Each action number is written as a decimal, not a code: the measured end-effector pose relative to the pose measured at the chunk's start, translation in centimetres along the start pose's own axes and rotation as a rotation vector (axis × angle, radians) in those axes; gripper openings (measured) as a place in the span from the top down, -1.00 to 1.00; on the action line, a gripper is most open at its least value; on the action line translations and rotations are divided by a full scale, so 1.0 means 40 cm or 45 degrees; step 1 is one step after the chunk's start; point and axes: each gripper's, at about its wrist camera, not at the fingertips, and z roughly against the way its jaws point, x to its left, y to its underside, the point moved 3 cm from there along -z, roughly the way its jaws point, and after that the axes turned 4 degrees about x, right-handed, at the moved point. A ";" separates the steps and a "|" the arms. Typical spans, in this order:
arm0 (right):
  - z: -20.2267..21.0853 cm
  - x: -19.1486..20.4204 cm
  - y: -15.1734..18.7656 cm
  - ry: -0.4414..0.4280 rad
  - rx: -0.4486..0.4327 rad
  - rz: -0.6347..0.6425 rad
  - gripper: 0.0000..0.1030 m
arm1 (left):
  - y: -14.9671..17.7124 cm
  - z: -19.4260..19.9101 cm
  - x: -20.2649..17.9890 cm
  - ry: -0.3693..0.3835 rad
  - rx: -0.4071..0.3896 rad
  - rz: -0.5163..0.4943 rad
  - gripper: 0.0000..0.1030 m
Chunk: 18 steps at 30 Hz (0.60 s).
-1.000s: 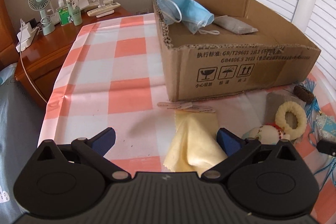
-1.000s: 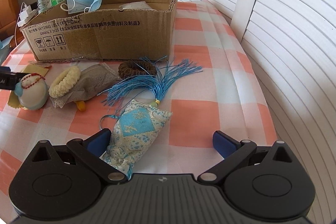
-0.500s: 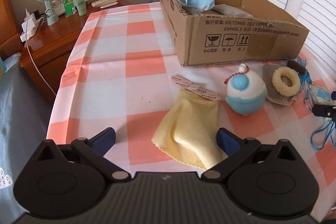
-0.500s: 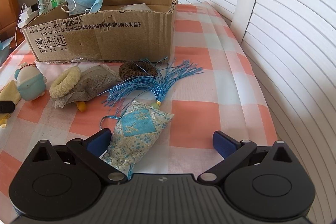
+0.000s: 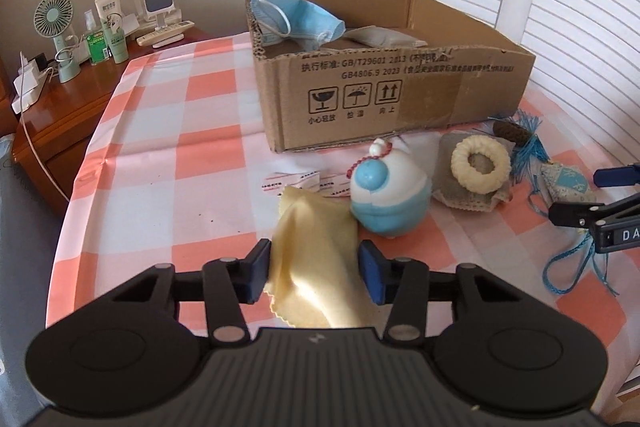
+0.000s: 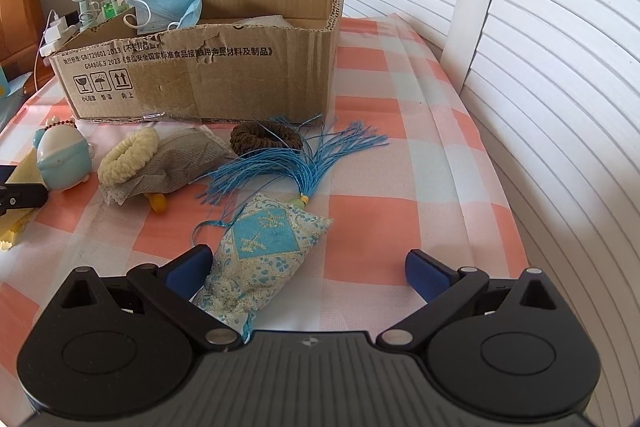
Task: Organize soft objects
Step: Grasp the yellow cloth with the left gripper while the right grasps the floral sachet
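A yellow cloth (image 5: 308, 251) lies bunched on the checked tablecloth, and my left gripper (image 5: 315, 267) is closing on it, both blue pads touching its sides. Beside it stands a blue-and-white plush toy (image 5: 388, 195). A cream scrunchie (image 5: 480, 165) rests on a grey pouch (image 6: 180, 163), with a brown scrunchie (image 6: 264, 137) behind. My right gripper (image 6: 308, 269) stands open over a blue patterned sachet (image 6: 264, 251) with a blue tassel (image 6: 296, 163); the sachet lies against its left finger. The cardboard box (image 5: 400, 99) holds a blue face mask (image 5: 300, 15) and a grey pouch.
Plaster strips (image 5: 292, 183) lie behind the cloth. A wooden side table (image 5: 60, 115) at the left carries a small fan, bottles and a charger. White slatted shutters (image 6: 540, 67) run along the back and right, and the table edge drops off at the left.
My left gripper drew back and to the right, then its jaws came in from wide open onto the yellow cloth. The plush toy now stands upright in view. The right gripper stayed put.
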 end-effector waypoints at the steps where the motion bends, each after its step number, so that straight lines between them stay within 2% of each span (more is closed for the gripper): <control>1: 0.000 0.001 0.000 -0.004 -0.004 0.004 -1.00 | 0.000 -0.001 -0.007 0.005 -0.003 -0.007 0.10; 9: 0.006 0.049 0.001 -0.060 -0.030 0.112 -0.95 | -0.002 -0.004 -0.027 0.004 -0.010 -0.007 0.10; 11: 0.012 0.066 0.001 -0.077 -0.045 0.145 -0.72 | 0.000 -0.002 -0.027 0.005 -0.008 -0.002 0.10; 15: 0.030 0.083 0.004 -0.109 -0.057 0.182 -0.48 | 0.001 -0.002 -0.026 0.005 -0.008 -0.002 0.10; 18: 0.039 0.080 0.011 -0.113 -0.074 0.179 -0.17 | 0.001 -0.001 -0.026 0.004 -0.008 0.000 0.10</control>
